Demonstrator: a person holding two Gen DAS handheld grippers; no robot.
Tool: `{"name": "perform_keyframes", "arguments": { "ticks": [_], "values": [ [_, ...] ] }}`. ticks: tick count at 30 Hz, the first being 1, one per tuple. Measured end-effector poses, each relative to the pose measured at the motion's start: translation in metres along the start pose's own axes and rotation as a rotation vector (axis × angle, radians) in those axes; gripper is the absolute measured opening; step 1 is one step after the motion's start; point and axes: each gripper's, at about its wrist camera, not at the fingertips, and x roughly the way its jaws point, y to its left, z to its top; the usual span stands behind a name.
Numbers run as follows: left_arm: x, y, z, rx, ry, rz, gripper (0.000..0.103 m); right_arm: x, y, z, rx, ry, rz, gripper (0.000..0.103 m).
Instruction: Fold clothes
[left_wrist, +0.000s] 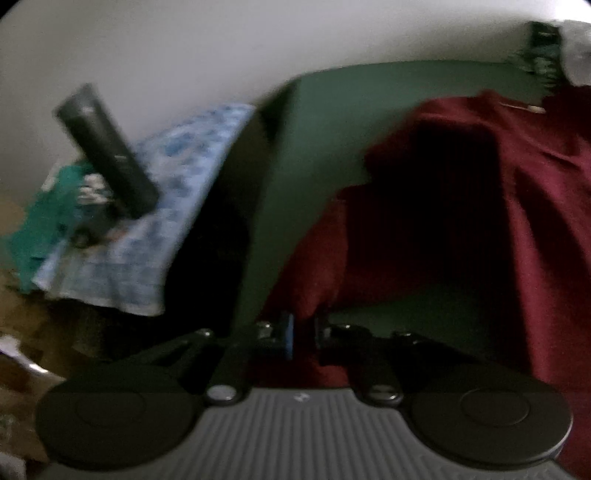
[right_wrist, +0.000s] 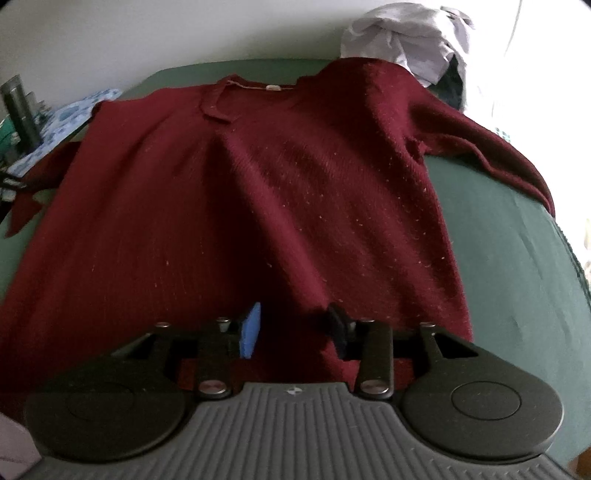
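Maroon knit sweater spread flat on green surface, collar far, sleeves outstretched.

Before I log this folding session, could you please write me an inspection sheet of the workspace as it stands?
Surface: green table top, mostly covered by the garment.
Job's things: maroon sweater spread flat, collar at the far side, one sleeve trailing toward the table's right edge.
Clutter: pale grey crumpled cloth behind the sweater; blue-and-white patterned cloth and teal fabric off the left edge; a dark upright object, blurred.
Grippers: left tongs nearly closed, maroon fabric between the jaws at the hem; right tongs open over the hem, pads apart.
Cables: nothing seen.
Surroundings: plain white wall; bright light at right.
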Motion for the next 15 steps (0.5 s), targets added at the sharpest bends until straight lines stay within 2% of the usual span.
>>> {"name": "perform_keyframes", "arguments": {
  "ticks": [5,10,15],
  "values": [
    [-0.003,0.061,0.016,-0.087,-0.051,0.123,0.009,0.007,0.012,0.008,0.058,0.000,-0.023,0.058],
    [-0.004,0.116,0.033,-0.149,-0.104,0.257,0.009,0.015,0.026,0.007,0.045,-0.013,-0.081,0.068],
    [0.003,0.154,0.051,-0.212,-0.115,0.277,0.009,0.020,0.028,0.011,0.079,-0.010,-0.099,0.073]
  ]
}}
